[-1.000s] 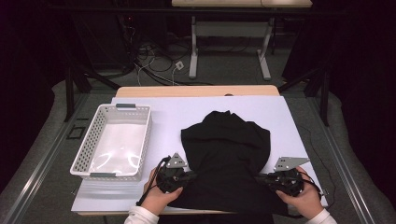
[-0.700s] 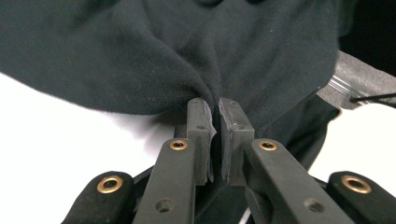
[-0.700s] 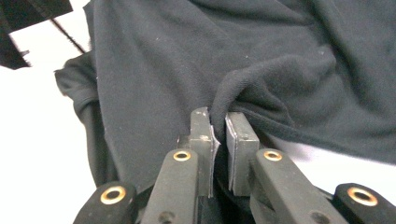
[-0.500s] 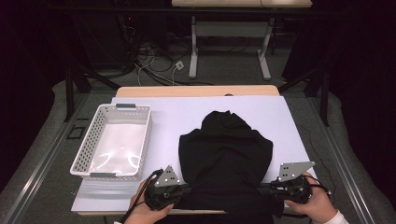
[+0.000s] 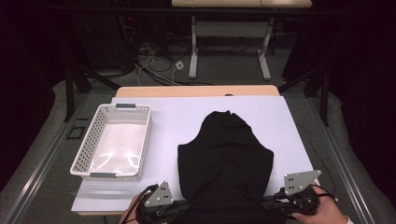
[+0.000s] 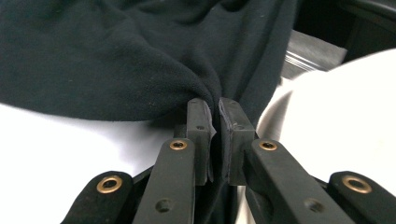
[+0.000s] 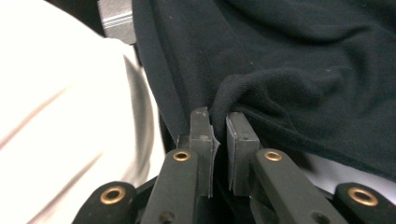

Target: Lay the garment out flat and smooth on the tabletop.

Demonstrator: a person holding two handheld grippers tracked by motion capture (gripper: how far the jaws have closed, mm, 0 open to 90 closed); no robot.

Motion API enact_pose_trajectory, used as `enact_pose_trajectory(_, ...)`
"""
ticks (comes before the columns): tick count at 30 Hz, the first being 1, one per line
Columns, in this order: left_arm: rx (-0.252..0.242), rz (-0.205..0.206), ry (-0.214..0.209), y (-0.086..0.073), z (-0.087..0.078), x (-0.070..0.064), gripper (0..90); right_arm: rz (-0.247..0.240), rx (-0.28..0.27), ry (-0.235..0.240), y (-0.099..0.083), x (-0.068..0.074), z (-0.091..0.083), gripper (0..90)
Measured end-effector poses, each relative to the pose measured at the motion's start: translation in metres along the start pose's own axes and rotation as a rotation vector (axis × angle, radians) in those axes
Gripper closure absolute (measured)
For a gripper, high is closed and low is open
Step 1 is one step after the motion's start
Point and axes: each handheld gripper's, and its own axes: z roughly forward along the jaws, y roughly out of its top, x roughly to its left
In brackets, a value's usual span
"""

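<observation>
Each gripper view shows a fold of the black fleece garment (image 5: 225,161) pinched: left gripper (image 6: 215,109), right gripper (image 7: 218,119); the high view adds it lower centre on the white table (image 5: 187,116), white basket (image 5: 113,141) at left, cables (image 5: 154,56) on the floor.

My black garment (image 5: 225,158) is plain, no pattern on it; my left gripper (image 6: 213,109) has matte black jaws with brass-coloured rivets; my right gripper (image 7: 218,122) shows the same black and brass; the table sheet (image 5: 173,121) is pale lilac-white; the perforated basket (image 5: 87,148) is white with grey handles.
</observation>
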Motion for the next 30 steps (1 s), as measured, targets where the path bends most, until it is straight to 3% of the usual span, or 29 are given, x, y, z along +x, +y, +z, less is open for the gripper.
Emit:
enact_pose_trajectory(12,0.063,0.054,-0.106,-0.007,0.005,-0.021,83.9,-0.039,0.103,0.100,-0.006,0.027,0.006,82.7)
enact_pose_trajectory(14,0.058,0.045,-0.099,-0.007,0.006,-0.019,81.5,-0.036,0.089,0.090,-0.008,0.028,0.005,79.2)
enact_pose_trajectory(16,0.038,0.043,-0.074,-0.007,0.008,-0.015,71.6,-0.044,0.065,0.066,-0.010,0.026,0.004,75.9)
enact_pose_trajectory(18,0.026,0.016,-0.083,-0.006,0.009,-0.011,68.3,-0.019,0.051,0.060,-0.010,0.024,0.003,67.9)
enact_pose_trajectory(22,0.010,-0.008,-0.069,-0.005,0.012,-0.001,62.2,0.025,0.008,0.051,-0.009,0.019,0.004,61.3)
enact_pose_trajectory(30,-0.058,-0.054,-0.032,-0.003,0.018,0.014,49.3,0.031,-0.049,-0.018,-0.008,0.012,0.008,61.2)
